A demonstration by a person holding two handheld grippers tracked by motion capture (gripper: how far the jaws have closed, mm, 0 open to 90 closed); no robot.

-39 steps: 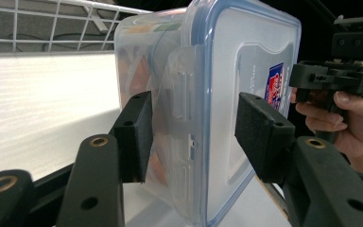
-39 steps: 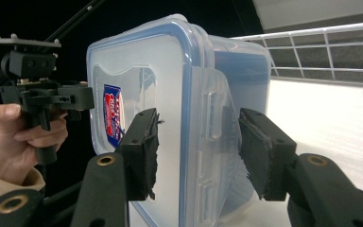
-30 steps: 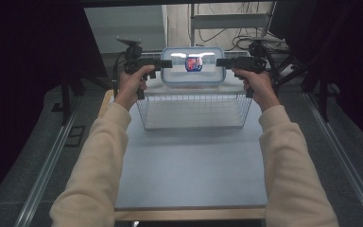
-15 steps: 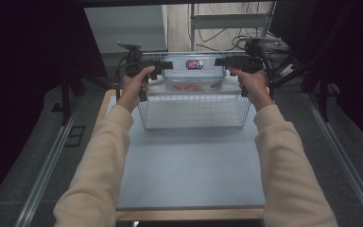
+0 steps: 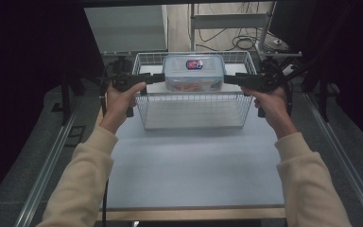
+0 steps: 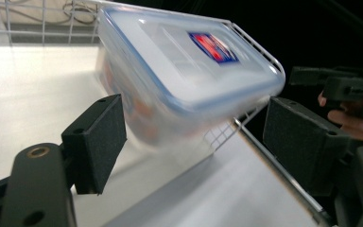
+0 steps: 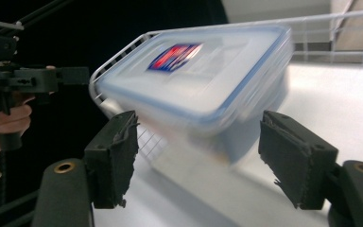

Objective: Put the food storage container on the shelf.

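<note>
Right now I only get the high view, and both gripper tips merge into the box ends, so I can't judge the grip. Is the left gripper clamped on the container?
Observer: No. The left gripper has its jaws wide apart, and the container sits beyond them, ungripped.
Operator: And the right one?
Observer: The right gripper is open too; its pads flank the box end with gaps showing.
Operator: Is the box steady?
Observer: It is motion-blurred in both gripper views, while the wire basket rim looks sharp, so it is probably moving.

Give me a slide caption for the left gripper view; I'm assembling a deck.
Open black jaws flank a blurred clear lidded container above the wire basket.
</note>
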